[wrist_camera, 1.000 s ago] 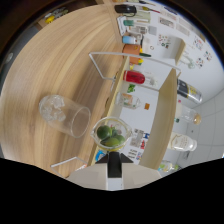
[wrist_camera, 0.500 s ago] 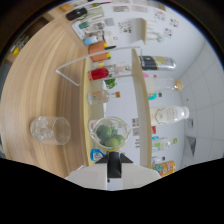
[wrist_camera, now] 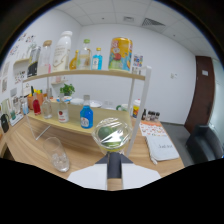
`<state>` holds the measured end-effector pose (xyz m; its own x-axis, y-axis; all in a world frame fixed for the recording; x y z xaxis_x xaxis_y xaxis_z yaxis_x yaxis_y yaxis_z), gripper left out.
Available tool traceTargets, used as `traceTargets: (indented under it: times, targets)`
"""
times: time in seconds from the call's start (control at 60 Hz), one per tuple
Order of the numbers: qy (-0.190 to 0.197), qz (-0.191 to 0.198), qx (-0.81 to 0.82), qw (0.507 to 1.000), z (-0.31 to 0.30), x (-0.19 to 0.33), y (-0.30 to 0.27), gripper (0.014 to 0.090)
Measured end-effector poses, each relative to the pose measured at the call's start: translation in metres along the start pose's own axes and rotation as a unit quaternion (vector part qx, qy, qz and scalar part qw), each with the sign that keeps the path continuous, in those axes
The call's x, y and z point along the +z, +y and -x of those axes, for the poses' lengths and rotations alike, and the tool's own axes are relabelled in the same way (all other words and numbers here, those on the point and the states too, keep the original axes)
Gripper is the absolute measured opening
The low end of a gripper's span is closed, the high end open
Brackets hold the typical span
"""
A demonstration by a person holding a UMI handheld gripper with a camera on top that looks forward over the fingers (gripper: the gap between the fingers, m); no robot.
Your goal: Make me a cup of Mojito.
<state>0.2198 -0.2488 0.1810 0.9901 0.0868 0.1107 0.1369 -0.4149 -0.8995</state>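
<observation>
A clear plastic cup with green lime pieces inside sits right at the tips of my gripper, which is shut on its base and carries it upright in the air. The fingers are mostly hidden; only a white and black part shows under the cup. To the left of the cup, a clear glass with ice at its bottom stands on the wooden table. Beyond the cup stands a two-tier shelf holding a blue bottle, a red-labelled bottle and other drink bottles.
The top shelf carries a tall white bottle, a yellow can and several smaller bottles. A potted plant stands on the lower tier. Papers lie on the table to the right, near a dark chair.
The view has swung from tilted to level and now faces the shelf. The lime cup kept its place at the fingers. The glass now lies lower left of the cup.
</observation>
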Motion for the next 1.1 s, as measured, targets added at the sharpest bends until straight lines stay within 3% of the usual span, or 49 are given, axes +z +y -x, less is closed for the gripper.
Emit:
traceTargets:
  times: [0.317,0.567,0.7,0.75,0.817,0.883,0.917,1.1]
  targets:
    - [-0.010,0.137,0.076,0.988,-0.032,0.048,0.135,0.0158]
    - [-0.019,0.179,0.069,0.981,-0.029,0.052,0.180,0.0168]
    - [-0.014,0.180,0.059,0.982,-0.032,0.052,0.180,0.0187]
    - [-0.003,0.182,0.052,0.982,-0.036,0.051,0.180,0.0338]
    - [0.004,0.174,0.043,0.984,-0.039,0.049,0.175,0.0453]
    - [0.020,0.164,0.038,0.986,-0.046,0.041,0.165,0.0749]
    - [0.029,0.157,0.033,0.987,-0.048,0.037,0.157,0.0856]
    - [0.043,0.076,0.032,0.996,-0.027,0.000,0.084,0.0856]
